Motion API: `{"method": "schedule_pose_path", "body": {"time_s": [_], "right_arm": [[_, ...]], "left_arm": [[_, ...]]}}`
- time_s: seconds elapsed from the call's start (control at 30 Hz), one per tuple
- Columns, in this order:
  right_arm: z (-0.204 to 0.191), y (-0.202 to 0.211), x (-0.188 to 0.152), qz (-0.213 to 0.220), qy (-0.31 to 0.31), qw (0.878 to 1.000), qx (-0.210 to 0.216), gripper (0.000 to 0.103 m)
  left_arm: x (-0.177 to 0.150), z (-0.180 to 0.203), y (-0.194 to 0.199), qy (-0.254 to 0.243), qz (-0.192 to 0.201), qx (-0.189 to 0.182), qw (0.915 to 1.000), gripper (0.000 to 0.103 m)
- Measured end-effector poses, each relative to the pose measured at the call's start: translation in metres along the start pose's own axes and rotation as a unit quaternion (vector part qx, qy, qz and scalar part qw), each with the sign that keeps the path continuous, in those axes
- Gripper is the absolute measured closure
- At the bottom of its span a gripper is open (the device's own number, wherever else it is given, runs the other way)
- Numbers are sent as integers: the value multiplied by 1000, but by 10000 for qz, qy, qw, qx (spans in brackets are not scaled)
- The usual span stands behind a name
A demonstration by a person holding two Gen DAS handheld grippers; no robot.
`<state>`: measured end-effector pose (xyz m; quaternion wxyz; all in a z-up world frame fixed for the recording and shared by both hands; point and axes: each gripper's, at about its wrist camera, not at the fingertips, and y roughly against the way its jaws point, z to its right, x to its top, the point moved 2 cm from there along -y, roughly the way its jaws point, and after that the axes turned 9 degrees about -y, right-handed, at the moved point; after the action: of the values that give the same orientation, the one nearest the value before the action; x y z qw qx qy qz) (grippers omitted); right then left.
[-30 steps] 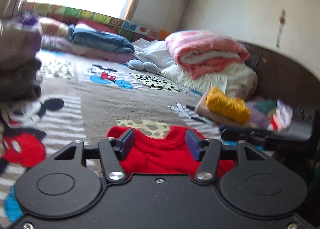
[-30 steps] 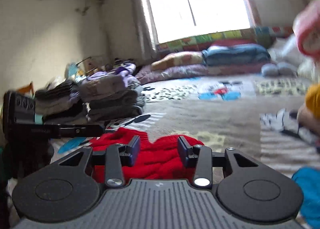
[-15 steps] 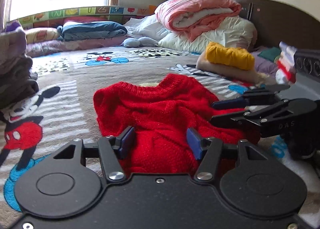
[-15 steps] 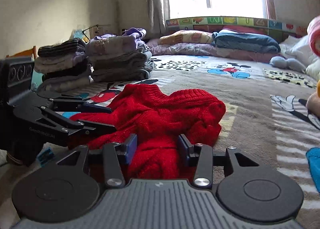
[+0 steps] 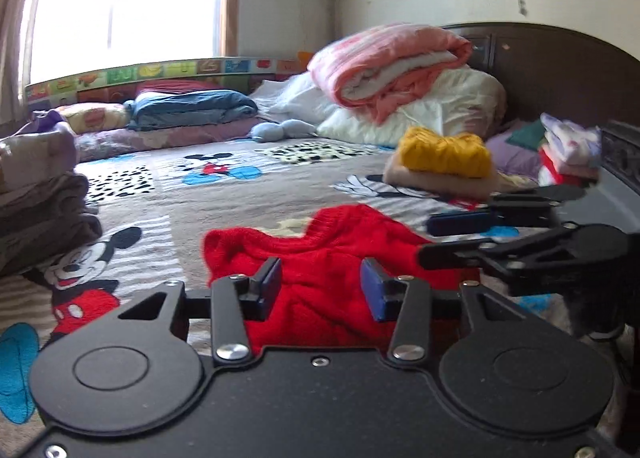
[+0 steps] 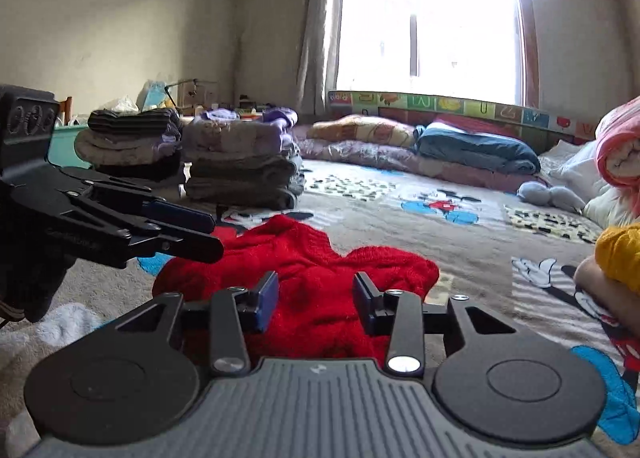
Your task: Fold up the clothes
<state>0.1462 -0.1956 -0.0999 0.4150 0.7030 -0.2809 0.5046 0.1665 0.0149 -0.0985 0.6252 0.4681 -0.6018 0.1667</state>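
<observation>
On the bed [image 5: 168, 201] we see the red sweater [image 5: 332, 266] bunched up | left gripper [image 5: 320, 288]: fingers closing, sweater between them, no grip seen | right gripper [image 6: 316, 300]: fingers parted over the sweater, apart from it | folded stacks [image 6: 240, 161] behind.

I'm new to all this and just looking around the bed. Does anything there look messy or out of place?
Only the red sweater: it lies bunched and rumpled on the cartoon bedspread, while the clothes stacks and the yellow sweater are neatly folded. Nothing looks spilled or damaged.
</observation>
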Motion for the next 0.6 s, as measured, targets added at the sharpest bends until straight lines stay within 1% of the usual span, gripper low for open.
{"method": "schedule_pose_path", "body": {"time_s": [0.03,0.07,0.13,0.2,0.33,0.43,0.47,0.57,0.6], "right_arm": [[2,-6,-3,-160,-43,9999,-24,62],[7,-15,-10,-448,-153,9989,-65,61],[19,-22,-19,-522,-481,9975,42,60],[22,-24,-18,-574,-578,9967,52,60],[19,-22,-20,-564,-528,9970,21,60],[15,-11,-14,-512,-560,9971,88,59],[15,-7,-10,-475,-563,9972,95,59],[13,0,7,-184,-366,9992,42,58],[13,1,14,-83,-293,9995,19,57]], "left_arm": [[-7,1,-10,7,-258,-15,9997,61],[-13,2,-16,-3,-347,-3,9994,62],[-23,4,-27,-29,-472,29,9989,62],[-27,1,-30,116,-455,-2,9989,61],[-26,8,-26,-47,-439,81,9990,61],[-16,0,-16,111,-413,-76,9991,61],[-11,-2,-11,71,-331,-50,9994,60],[4,-11,-7,-5,-21,41,10000,42],[9,-15,-9,-21,85,37,10000,41]]}}
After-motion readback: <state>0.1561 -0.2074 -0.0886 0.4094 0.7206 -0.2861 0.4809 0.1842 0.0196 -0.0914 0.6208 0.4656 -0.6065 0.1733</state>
